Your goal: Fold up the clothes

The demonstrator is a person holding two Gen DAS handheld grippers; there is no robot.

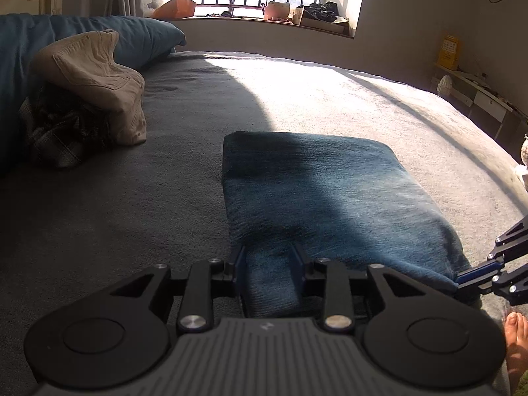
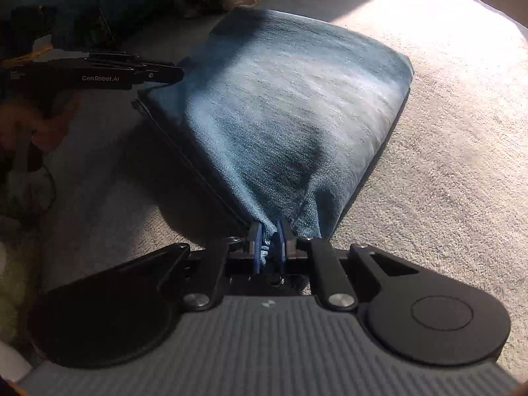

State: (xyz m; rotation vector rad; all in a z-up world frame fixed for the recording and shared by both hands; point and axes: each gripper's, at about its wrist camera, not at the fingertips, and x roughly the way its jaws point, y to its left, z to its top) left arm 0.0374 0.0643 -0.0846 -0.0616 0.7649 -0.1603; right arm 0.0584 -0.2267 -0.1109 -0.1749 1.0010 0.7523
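Note:
A folded blue denim garment (image 1: 330, 191) lies across the grey bed cover (image 1: 115, 214), its far part in sunlight. My left gripper (image 1: 269, 264) is shut on the garment's near edge, with a thick fold of denim filling the space between its fingers. My right gripper (image 2: 268, 241) is shut on a bunched near corner of the same denim garment (image 2: 280, 99). The near edge hangs lifted, casting a shadow on the bed cover (image 2: 445, 181). Each view shows the other gripper: the right gripper (image 1: 462, 279) at the far right, the left gripper (image 2: 175, 74) at the left, held by a hand (image 2: 36, 125).
A beige pair of trousers (image 1: 95, 76) lies heaped on a dark plaid garment (image 1: 56, 138) at the left, against teal bedding (image 1: 142, 36). A cluttered window sill (image 1: 264, 16) runs behind the bed. Low shelves (image 1: 478, 95) stand at the right. A bare foot (image 1: 516, 340) shows at the bottom right.

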